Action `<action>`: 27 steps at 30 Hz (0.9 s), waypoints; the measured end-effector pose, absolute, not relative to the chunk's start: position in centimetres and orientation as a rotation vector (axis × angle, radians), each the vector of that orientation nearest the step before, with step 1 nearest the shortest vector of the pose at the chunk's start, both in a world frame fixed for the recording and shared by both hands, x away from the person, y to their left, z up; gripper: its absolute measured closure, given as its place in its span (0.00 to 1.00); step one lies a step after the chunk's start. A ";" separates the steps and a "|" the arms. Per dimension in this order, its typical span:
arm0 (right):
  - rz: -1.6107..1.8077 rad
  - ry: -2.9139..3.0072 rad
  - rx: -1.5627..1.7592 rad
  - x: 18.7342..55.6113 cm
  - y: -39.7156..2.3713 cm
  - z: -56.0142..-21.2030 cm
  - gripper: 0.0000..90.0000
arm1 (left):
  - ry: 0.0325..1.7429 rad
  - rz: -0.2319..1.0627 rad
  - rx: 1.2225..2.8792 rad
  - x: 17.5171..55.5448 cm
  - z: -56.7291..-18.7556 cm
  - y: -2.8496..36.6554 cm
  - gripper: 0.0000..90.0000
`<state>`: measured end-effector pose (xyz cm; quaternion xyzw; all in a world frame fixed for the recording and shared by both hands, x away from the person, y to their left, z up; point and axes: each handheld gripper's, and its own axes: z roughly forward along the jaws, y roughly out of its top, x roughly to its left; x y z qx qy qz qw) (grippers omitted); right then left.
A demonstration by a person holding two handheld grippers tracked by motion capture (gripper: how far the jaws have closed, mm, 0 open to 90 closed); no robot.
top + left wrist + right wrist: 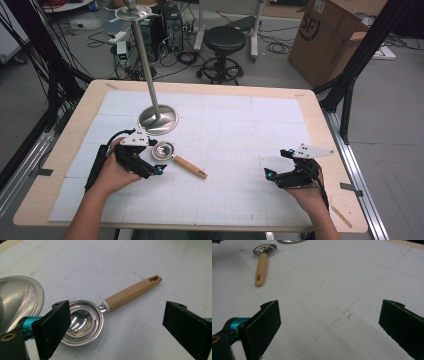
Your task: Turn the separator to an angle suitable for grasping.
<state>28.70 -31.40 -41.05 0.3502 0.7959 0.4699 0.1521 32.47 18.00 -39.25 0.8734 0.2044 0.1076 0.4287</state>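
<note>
Steel catches my eye first: a small round stainless-steel strainer cup with a tan wooden handle [176, 158] lies flat on the white gridded mat, left of centre in the high view, its bowl toward the upper left and its handle running down to the lower right. In my left gripper view the same strainer [110, 312] sits at the middle of the frame, bowl at lower left, handle slanting to the upper right, with a slot at the far end of the handle.

My left gripper [150, 162] hovers just beside the bowl, at the lower left of it in the high view. Its jaws stand wide apart and hold nothing; in its own view the near black pad overlaps the bowl's left rim, though I cannot tell whether it touches.

Just above the strainer stands a polished metal stand with a round domed base and a tall thin pole [156, 117], the pole leaning toward the top of the frame.

My right gripper [280, 167] rests well apart at the lower right of the mat, jaws spread wide and empty. In its view the strainer [262, 262] lies far off at upper left.

The pale wooden table [320, 120] borders the mat.
</note>
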 end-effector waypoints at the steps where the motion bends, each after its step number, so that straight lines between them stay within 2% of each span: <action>1: 1.348 2.284 1.005 28.7 -31.4 -41.1 0.03 | 0.514 0.269 2.185 32.5 -39.2 17.8 0.10; 27: 1.349 2.288 0.998 28.8 -31.3 -41.0 0.03 | 0.420 0.238 2.380 34.6 -38.9 14.1 0.12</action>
